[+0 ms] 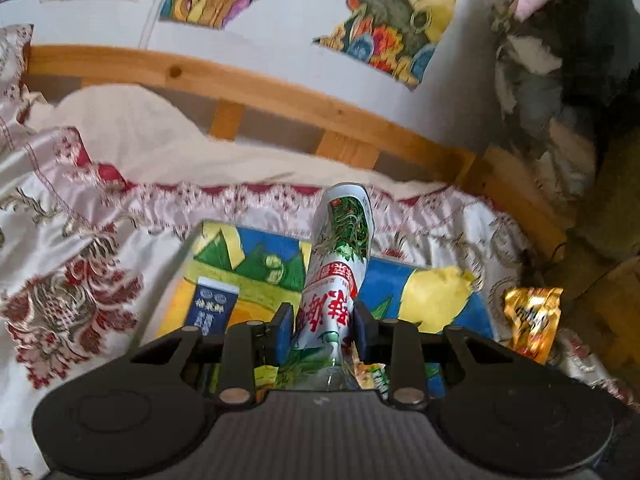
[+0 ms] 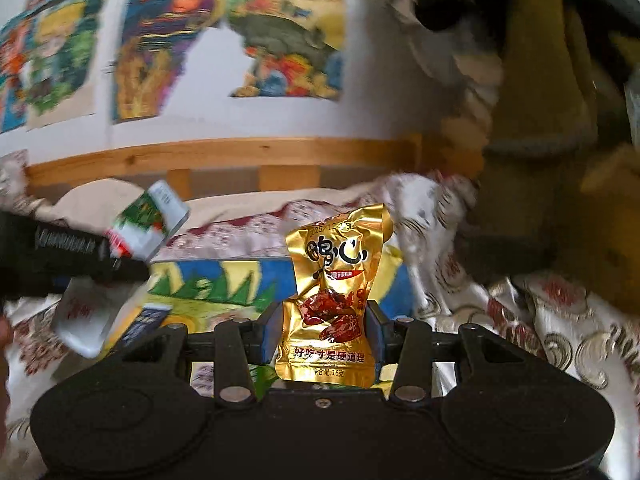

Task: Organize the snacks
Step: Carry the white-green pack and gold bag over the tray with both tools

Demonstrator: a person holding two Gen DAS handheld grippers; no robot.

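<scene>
Gold foil catches the light in the right wrist view: the right gripper [image 2: 322, 330] is clamped on a small gold snack packet [image 2: 334, 296], its blue pads pressed to the packet's lower half while the crinkled top stands upright above the fingers. The left gripper [image 1: 322, 330] is closed tight on a long white snack packet [image 1: 340, 264] with green and red print, which sticks out forward between the pads. From the right wrist view that same white packet [image 2: 150, 222] shows at the left edge, held up above the bed. Below both grippers lies a bright blue, yellow and green sheet [image 1: 436, 296] spread on a pale embroidered bedspread [image 1: 72, 288]. A small dark blue packet [image 1: 214, 306] rests on the sheet, just left of the left gripper's fingers. Behind runs a wooden bed rail [image 1: 248, 84], and colourful pictures [image 2: 160, 48] hang on the white wall.
</scene>
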